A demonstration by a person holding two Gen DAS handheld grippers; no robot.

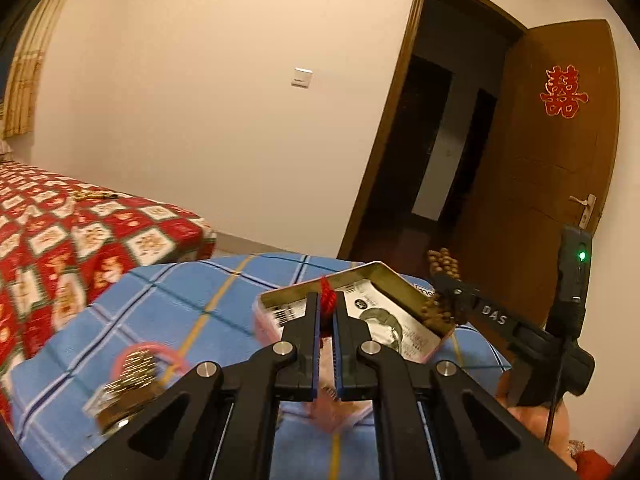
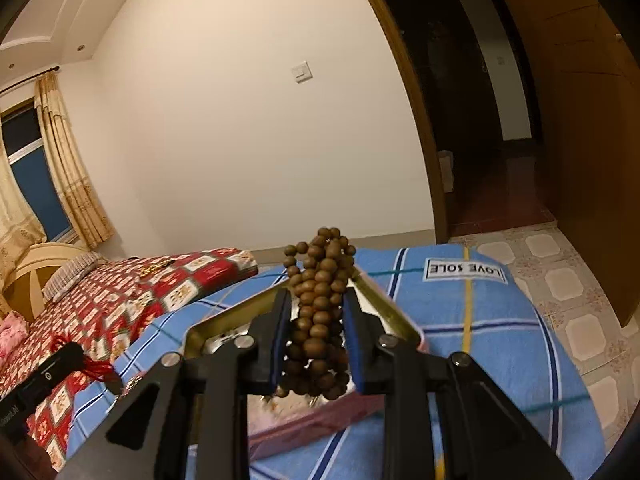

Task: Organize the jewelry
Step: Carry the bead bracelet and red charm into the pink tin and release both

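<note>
The open tin box (image 1: 394,288) on the blue plaid cloth (image 1: 168,300) serves as the reference landmark.

Far left of the tin box, a red patterned bedspread (image 1: 60,232) covers the bed; a small gold-coloured item (image 1: 94,196) lies on it, too blurred to identify. Nearer, left of the tin box, a pink ring (image 1: 150,350) and a stack of gold-coloured pieces (image 1: 132,372) rest on the cloth; blur hides further detail.

Directly in front of the tin box, the left gripper (image 1: 328,308) has its tongs pressed together, pinching a red cord (image 1: 327,294) whose upper end projects above the fingertips, level with the box's far rim.

At the right corner of the tin box, the right gripper (image 2: 318,304) pinches a bundle of brown wooden beads (image 2: 320,300). Its tongs stand partly apart, pads pressed against both sides of the bundle. The beads project beyond the fingertips and hang over the box interior.

Right of the tin box, a "LOVE SOLE" label (image 2: 464,270) is on the cloth.
</note>
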